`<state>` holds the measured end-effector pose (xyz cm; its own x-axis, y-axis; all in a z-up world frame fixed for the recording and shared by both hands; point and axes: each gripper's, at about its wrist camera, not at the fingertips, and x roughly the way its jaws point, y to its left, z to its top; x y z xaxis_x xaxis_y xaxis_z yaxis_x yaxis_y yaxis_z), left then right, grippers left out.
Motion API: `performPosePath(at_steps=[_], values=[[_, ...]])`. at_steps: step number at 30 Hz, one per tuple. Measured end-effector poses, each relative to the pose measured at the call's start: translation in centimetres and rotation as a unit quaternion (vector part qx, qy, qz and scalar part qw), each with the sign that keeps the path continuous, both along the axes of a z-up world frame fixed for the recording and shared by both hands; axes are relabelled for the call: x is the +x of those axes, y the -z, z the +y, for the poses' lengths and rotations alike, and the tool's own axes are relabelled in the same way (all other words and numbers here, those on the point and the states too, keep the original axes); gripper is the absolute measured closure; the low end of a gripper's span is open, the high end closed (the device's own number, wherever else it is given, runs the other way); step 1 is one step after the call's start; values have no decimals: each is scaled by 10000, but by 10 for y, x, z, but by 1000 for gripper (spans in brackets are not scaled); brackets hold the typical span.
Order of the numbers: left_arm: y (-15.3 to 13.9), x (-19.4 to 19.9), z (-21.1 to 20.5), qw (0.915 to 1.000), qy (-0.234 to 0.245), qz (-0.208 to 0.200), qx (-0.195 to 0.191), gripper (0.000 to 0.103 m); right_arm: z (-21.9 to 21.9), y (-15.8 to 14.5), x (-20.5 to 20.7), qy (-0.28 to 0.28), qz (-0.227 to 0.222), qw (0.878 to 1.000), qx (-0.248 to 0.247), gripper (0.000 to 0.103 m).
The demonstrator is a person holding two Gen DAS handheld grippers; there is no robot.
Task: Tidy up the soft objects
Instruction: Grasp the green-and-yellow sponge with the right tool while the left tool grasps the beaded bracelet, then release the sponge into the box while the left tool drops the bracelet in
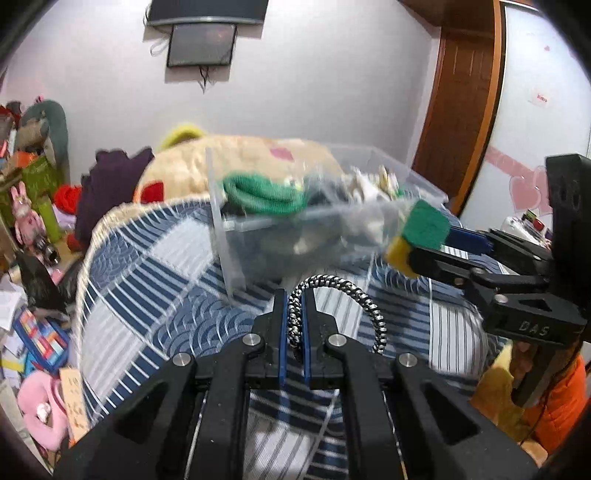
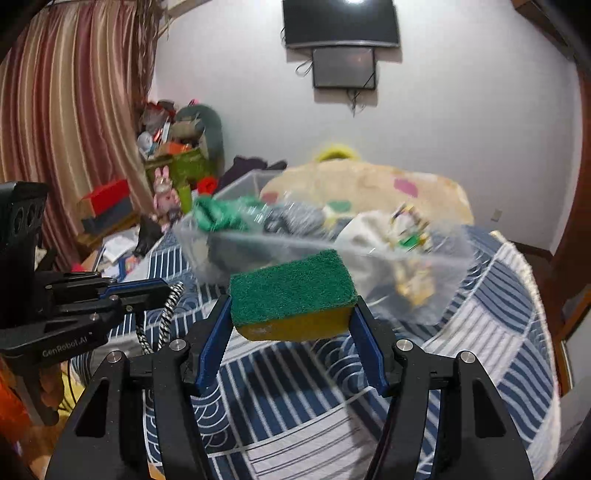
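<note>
My left gripper (image 1: 294,299) is shut on a black-and-white braided cord (image 1: 354,295) that loops up and to the right, above the bed. It also shows in the right wrist view (image 2: 162,286) with the cord (image 2: 168,306) hanging from it. My right gripper (image 2: 293,301) is shut on a green-and-yellow sponge (image 2: 291,291), held in the air in front of a clear plastic bin (image 2: 436,266). In the left wrist view the sponge (image 1: 421,229) is at the bin's (image 1: 221,236) right corner. The bin holds a green cloth (image 1: 262,195) and other soft items.
The bin stands on a bed with a blue-and-white striped quilt (image 1: 155,273). A large beige plush (image 2: 369,184) lies behind the bin. Cluttered toys and boxes (image 1: 33,206) fill the floor at left. A curtain (image 2: 74,129) hangs at the left; a TV (image 2: 340,22) is on the wall.
</note>
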<state>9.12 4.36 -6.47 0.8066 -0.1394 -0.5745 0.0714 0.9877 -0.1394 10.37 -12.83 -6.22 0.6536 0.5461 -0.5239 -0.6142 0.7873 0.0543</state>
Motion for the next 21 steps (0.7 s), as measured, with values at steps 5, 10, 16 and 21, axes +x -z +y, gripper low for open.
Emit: performPosePath(at_steps=[5, 10, 16, 21], values=[[-21, 12, 4, 9995, -190, -228, -56, 97, -15, -17, 2, 233, -235, 9993, 176, 44], [-39, 27, 10, 9982, -360, -420, -239, 97, -20, -29, 9, 373, -375, 9981, 323, 44], [-51, 48, 9, 9968, -562, -570, -80, 97, -12, -38, 22, 369, -489, 9975, 360, 44], [-49, 65, 12, 9964, -706, -458, -99, 97, -1, -36, 34, 344, -419, 9980, 340, 44]])
